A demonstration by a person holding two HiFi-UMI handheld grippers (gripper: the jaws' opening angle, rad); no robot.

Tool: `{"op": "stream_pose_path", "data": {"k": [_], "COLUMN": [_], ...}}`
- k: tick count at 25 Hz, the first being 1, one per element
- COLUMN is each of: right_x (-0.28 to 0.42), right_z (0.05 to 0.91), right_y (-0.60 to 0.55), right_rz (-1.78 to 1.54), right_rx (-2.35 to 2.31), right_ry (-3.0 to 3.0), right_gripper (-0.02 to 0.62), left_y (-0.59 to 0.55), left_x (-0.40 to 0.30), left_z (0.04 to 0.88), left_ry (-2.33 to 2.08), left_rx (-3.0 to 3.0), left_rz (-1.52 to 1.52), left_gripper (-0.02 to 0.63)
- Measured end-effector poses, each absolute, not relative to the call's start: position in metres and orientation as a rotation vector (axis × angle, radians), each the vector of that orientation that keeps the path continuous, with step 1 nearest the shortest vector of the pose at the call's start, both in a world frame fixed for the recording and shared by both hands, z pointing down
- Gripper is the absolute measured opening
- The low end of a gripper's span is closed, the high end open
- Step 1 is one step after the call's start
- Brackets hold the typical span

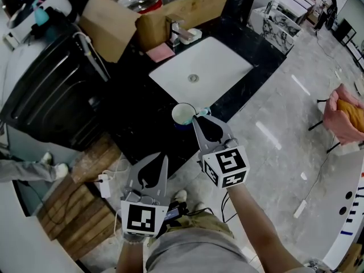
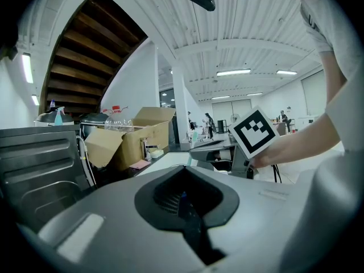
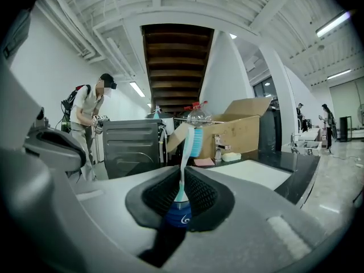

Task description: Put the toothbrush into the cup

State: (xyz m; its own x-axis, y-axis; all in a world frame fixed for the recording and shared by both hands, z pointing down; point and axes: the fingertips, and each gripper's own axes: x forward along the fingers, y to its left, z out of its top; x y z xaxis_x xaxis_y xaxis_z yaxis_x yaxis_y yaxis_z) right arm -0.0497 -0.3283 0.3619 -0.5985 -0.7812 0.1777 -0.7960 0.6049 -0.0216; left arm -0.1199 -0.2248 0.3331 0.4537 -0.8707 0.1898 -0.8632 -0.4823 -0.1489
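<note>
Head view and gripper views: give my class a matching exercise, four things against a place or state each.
Things:
1 toothbrush
2 cup
3 left gripper
4 cardboard box

Places or states:
A behind the sink
B jaws together, nothing between them
C upright in the jaws of the right gripper
D at the edge of the black counter

Pairs: 1-C, 2-D, 3-B, 4-A

Toothbrush (image 3: 187,152) handle's lower end out of sight inside right tool (image 3: 182,174).

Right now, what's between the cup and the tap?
Head view: the white sink lies between cup and tap, with a strip of black counter at the cup's end.
</note>
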Motion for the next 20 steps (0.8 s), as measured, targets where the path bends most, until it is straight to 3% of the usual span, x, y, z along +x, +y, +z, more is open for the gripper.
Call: {"op": "stream_pose_path", "data": {"k": [14, 20], "right_x": [-0.051, -0.047], "right_z": [0.384, 0.389], "right_y": [-0.339, -0.338], "right_rz": [0.261, 0.291], "right_rx": [1.33, 1.329], "right_ry": [-2.649, -2.634], "right_gripper": [0.031, 0.074], "left_y": [-0.225, -0.225], "left_x": [-0.124, -0.123], "left_z": [0.338, 0.338], "left_ry": [1.604, 1.596], "left_rx": [-2.658, -2.66], "left_rz": [-0.372, -0.377], "left_gripper": [0.013, 0.013]}}
